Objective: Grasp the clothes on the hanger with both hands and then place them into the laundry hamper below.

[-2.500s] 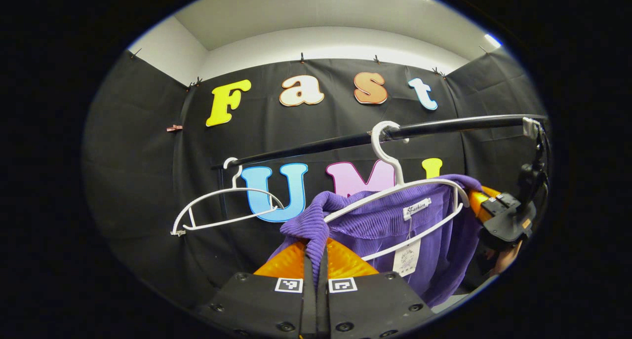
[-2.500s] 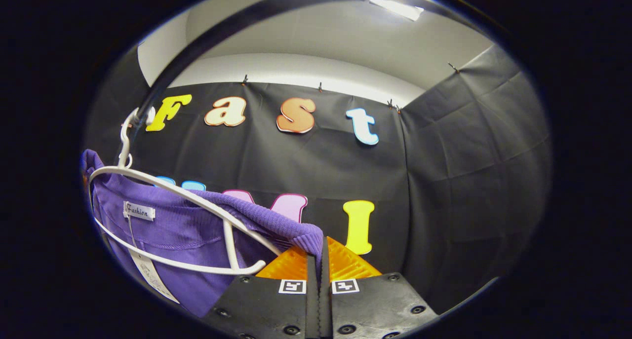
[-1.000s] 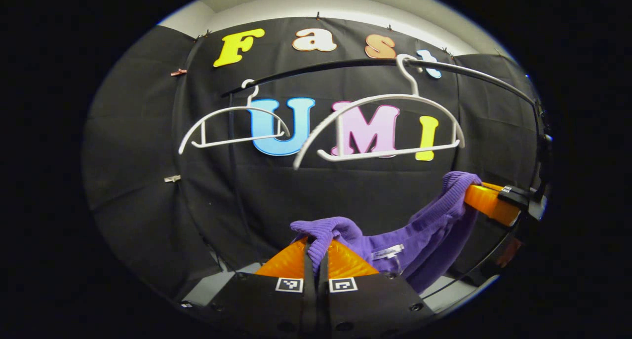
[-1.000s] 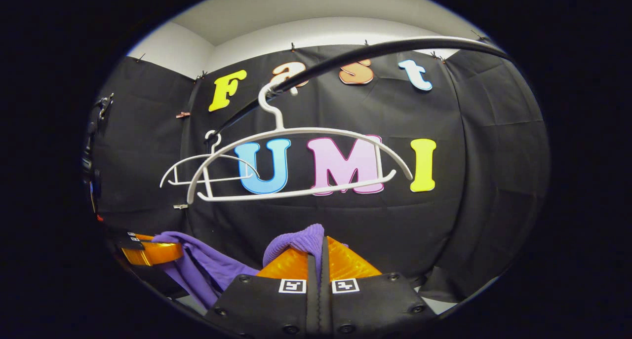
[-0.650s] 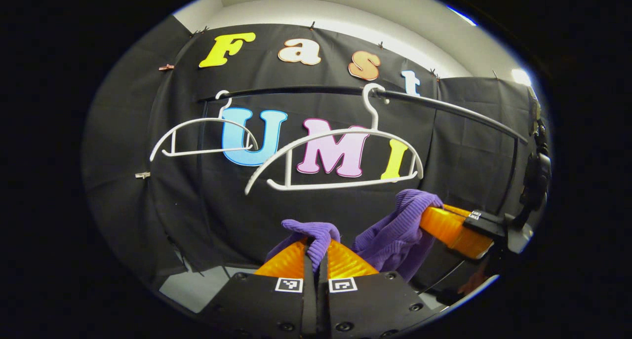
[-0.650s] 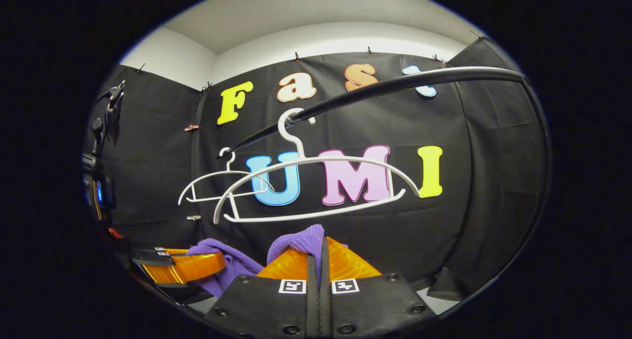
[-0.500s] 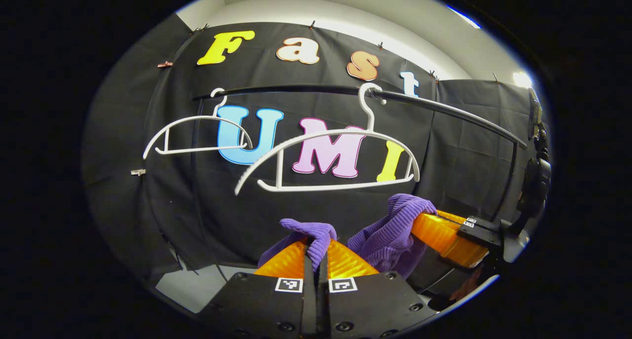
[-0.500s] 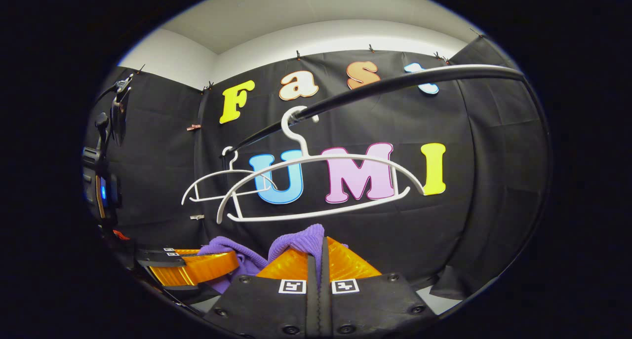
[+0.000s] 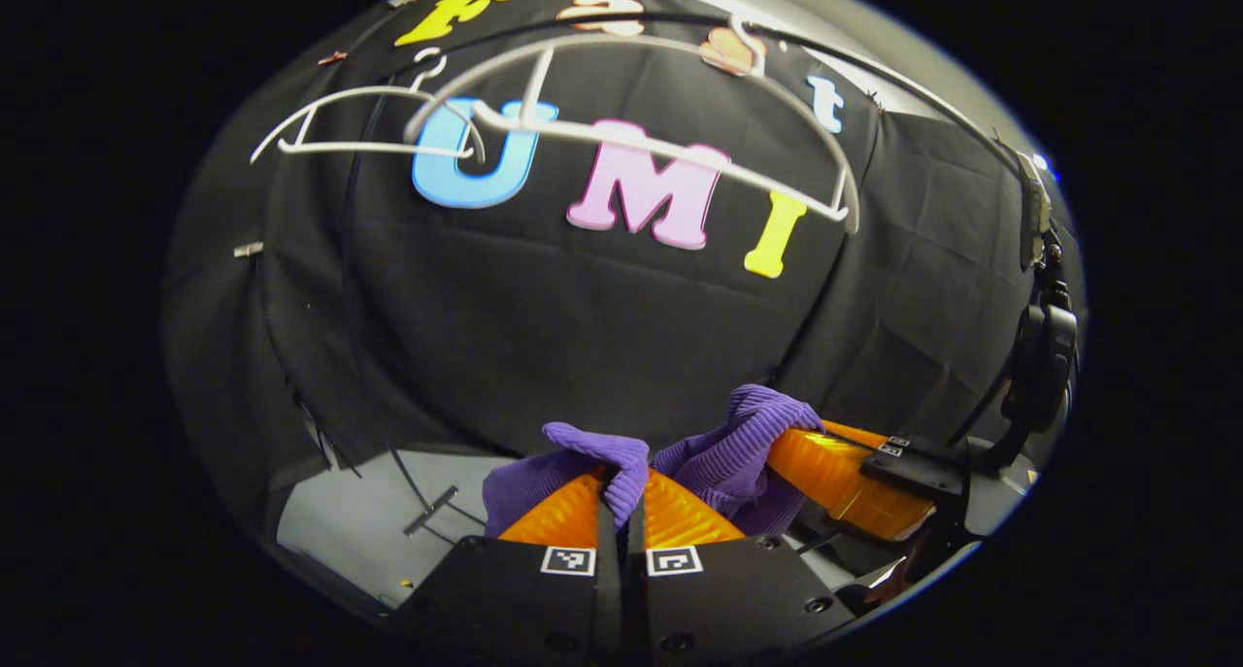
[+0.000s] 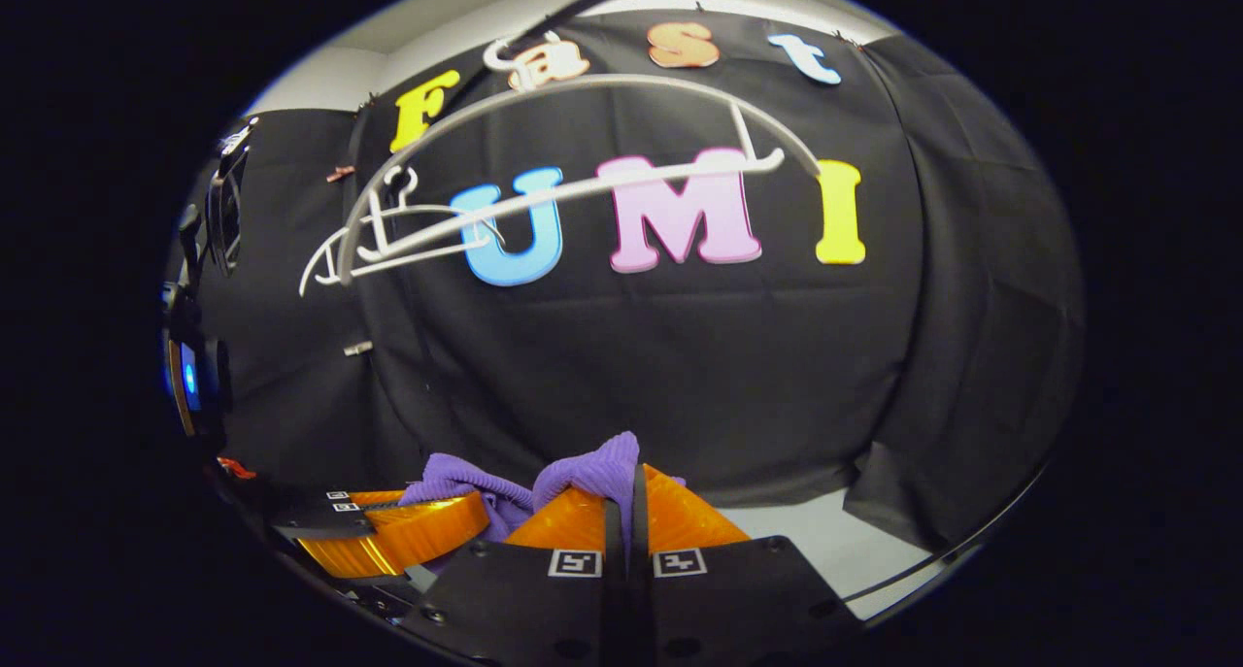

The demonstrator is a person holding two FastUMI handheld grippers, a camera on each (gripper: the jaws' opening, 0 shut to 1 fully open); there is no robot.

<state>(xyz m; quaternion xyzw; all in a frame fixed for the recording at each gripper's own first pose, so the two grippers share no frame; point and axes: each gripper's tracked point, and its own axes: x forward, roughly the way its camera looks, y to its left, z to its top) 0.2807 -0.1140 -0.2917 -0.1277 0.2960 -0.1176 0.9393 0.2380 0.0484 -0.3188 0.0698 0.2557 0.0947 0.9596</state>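
Left gripper clamps tight on a fold of ribbed purple knit garment, soft and bunched; right gripper pinches another fold just beside it, fingers closed on cloth. The two grippers sit close together, low. High above, two thin white hangers hang bare on the black rail.
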